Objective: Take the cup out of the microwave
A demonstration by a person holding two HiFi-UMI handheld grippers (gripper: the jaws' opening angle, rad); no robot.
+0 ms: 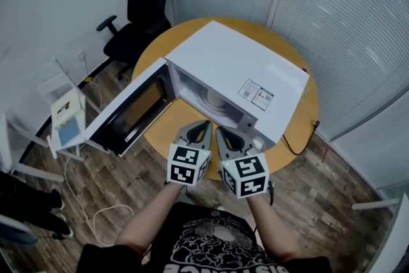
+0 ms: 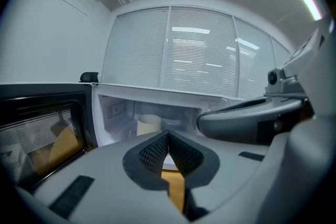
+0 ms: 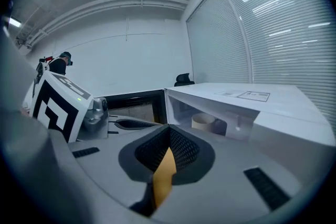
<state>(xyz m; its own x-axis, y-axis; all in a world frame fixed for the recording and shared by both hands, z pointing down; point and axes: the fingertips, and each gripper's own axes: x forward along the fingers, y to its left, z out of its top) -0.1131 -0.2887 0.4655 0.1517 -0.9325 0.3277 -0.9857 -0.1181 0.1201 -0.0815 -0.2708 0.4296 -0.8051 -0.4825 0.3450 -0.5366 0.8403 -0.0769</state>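
One white microwave [image 1: 236, 70] is standing open just ahead of both claws, with a pale, round cup [image 2: 148, 124] sitting deep in its cavity, beyond the tips. The wooden table [image 1: 303, 115] is lying beneath them. The door [image 1: 131, 109] is hanging open, left of the left claw [image 1: 204, 126]. The left claw and the right claw [image 1: 221, 132] are both showing jaws pressed together, pinching nothing.

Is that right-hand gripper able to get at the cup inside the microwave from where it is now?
Probably yes. The microwave door stands wide open and nothing lies between the right gripper and the cup. Its jaws are shut, though, so they must open first.
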